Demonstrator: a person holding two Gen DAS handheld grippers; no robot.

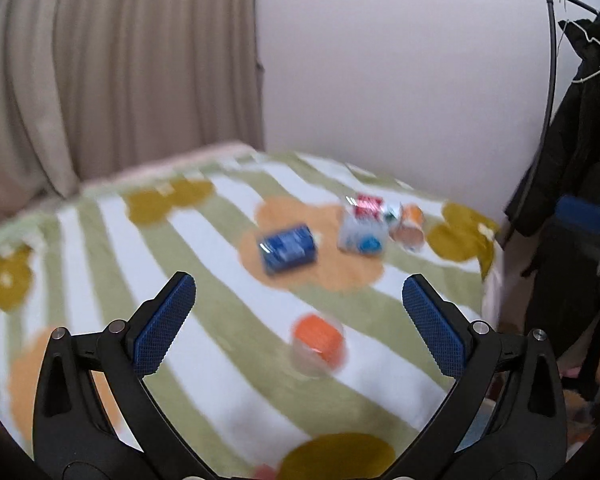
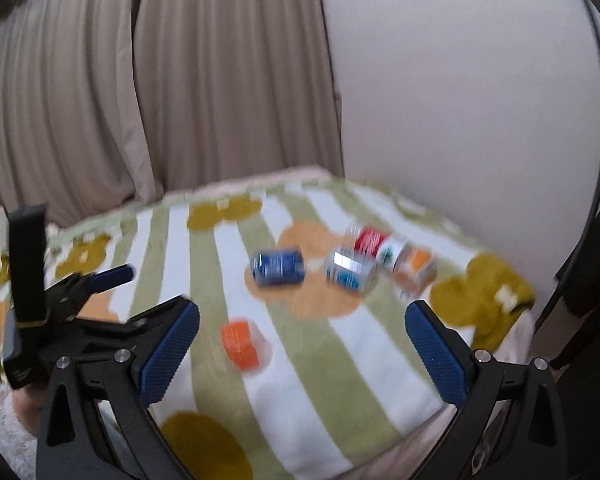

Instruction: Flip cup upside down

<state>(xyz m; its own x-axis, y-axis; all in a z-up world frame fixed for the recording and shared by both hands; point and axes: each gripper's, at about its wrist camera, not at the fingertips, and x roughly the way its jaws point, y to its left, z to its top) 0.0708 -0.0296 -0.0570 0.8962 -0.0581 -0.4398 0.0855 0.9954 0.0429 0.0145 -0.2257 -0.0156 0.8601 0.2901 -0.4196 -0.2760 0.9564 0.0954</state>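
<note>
Both views are blurred by motion; fine detail is lost.

Left tool point(image 1: 299, 296) — jaws spread wide, nothing held, nothing touched. It is also seen at the left edge of the right wrist view point(image 2: 112, 276), above the striped blanket point(image 1: 220, 360).

Cup point(image 1: 318, 342) — clear, with an orange band; it is set on a white stripe of the blanket, near the front, between and beyond the left tool's fingertips and apart from them. In the right wrist view the cup point(image 2: 244, 344) appears tipped, its long axis leaning toward the upper left; which end is the mouth cannot be told through the blur.

Blue can point(image 1: 288, 247) — laid on its side on an orange flower patch, well behind the cup.

Cluster of cans point(image 1: 374, 224) — white, red and orange, farther right, near the wall.

Right tool point(image 2: 302, 320) — jaws spread wide, empty, clear of the cup.
</note>
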